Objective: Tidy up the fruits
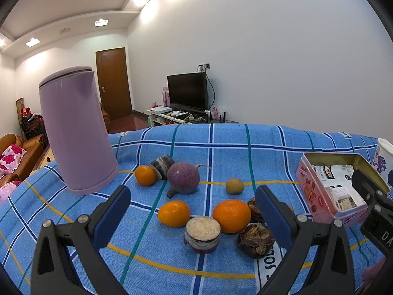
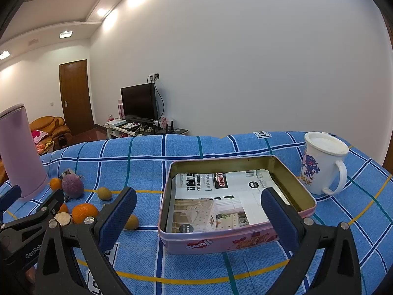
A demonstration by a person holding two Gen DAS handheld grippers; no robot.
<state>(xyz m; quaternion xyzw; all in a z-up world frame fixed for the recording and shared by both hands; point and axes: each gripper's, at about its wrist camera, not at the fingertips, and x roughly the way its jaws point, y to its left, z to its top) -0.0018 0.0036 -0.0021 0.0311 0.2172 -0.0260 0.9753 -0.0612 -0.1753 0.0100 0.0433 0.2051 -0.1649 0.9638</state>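
Nothing was sorted yet: the tin (image 2: 289, 186) held only paper; the oranges (image 1: 231, 215) lay on the cloth (image 1: 245, 147); left gripper (image 1: 192, 217) and right gripper (image 2: 199, 217) were both spread, empty.

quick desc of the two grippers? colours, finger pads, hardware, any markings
Both match: black plastic frames with triangular cut-outs, silver pivot screws, dark blue ribbed pads. Left gripper shows white "GenRob…" lettering in the right wrist view; right gripper shows partial "DA" in the left. No cables or sleeves visible.
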